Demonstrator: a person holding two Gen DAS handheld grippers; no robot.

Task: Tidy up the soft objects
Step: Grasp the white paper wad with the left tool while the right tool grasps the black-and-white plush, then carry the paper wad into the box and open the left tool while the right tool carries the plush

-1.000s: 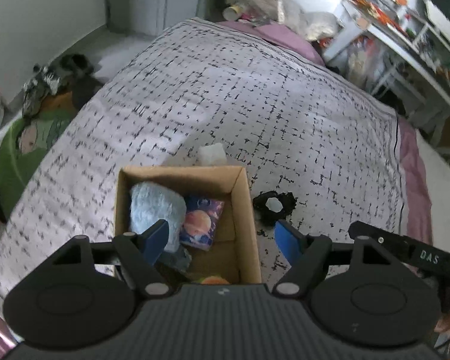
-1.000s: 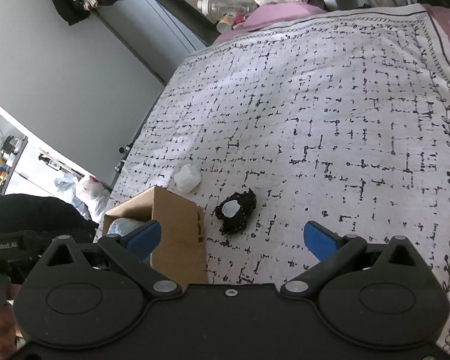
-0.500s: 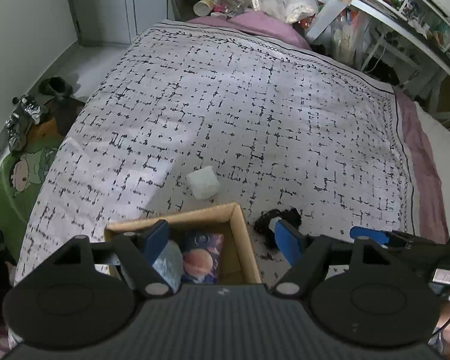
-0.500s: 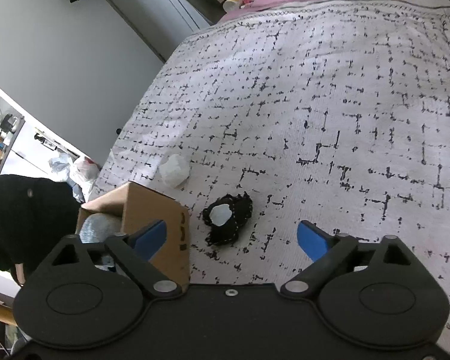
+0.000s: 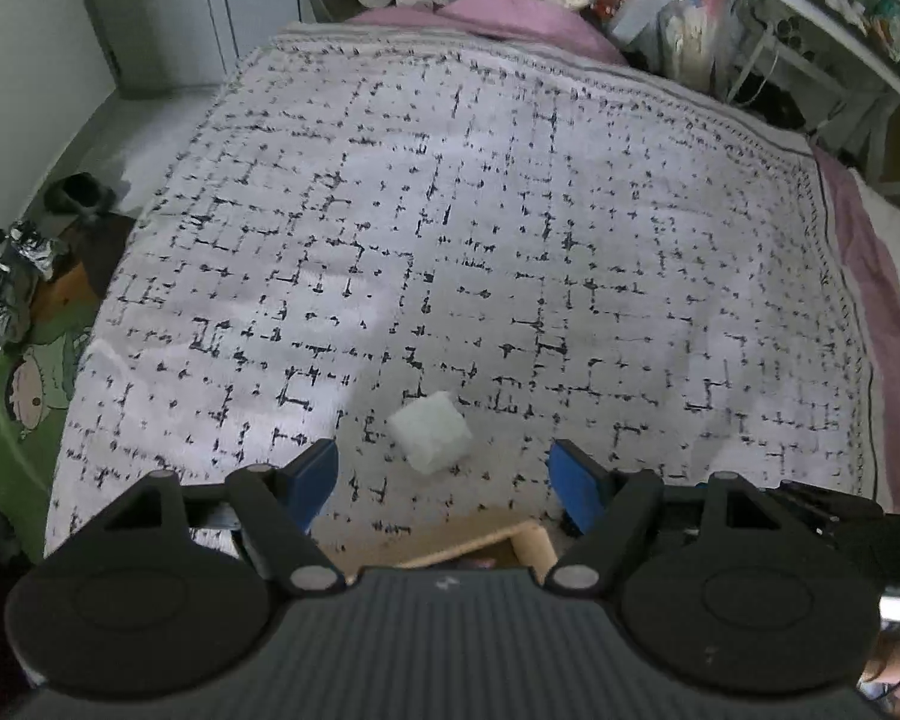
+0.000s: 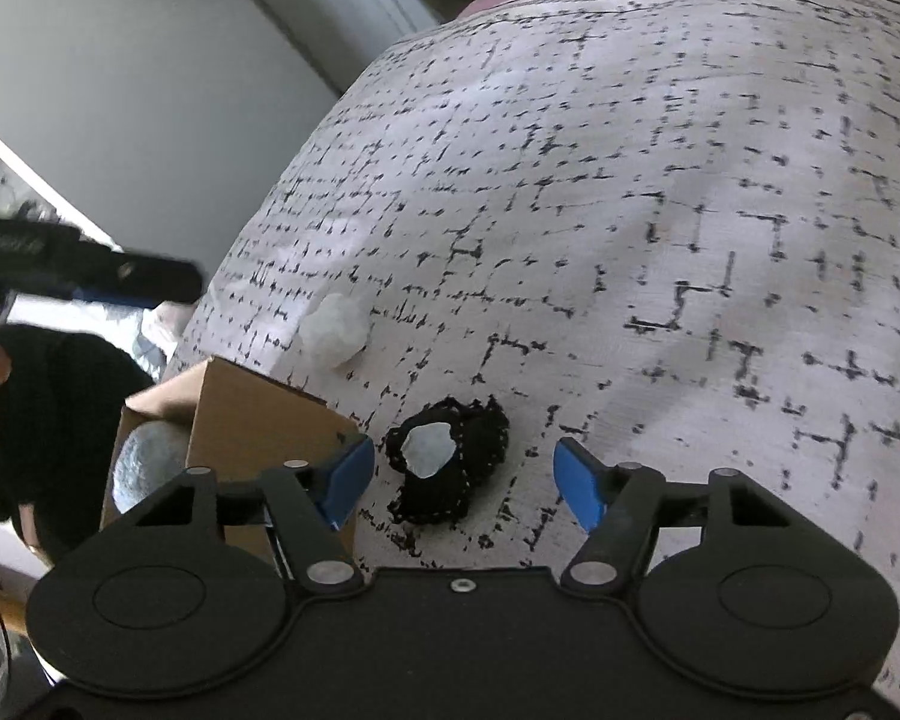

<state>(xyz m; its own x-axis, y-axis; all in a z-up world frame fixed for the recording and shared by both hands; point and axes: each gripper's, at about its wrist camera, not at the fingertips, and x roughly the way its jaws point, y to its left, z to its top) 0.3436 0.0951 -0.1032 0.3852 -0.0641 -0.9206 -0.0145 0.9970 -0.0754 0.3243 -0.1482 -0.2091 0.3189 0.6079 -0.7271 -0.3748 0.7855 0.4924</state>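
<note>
Right beside the cardboard box (image 6: 258, 420) on the bed (image 6: 660, 180), a black crocheted piece (image 6: 450, 468) with a pale patch lies between the spread fingers of the right tool (image 6: 459, 480), which grips nothing. Beyond the box's far corner sits a white foam lump (image 5: 429, 431), just ahead of the left tool (image 5: 444, 483), also released and empty. Inside the box, a bluish fuzzy thing (image 6: 144, 462) shows.
</note>
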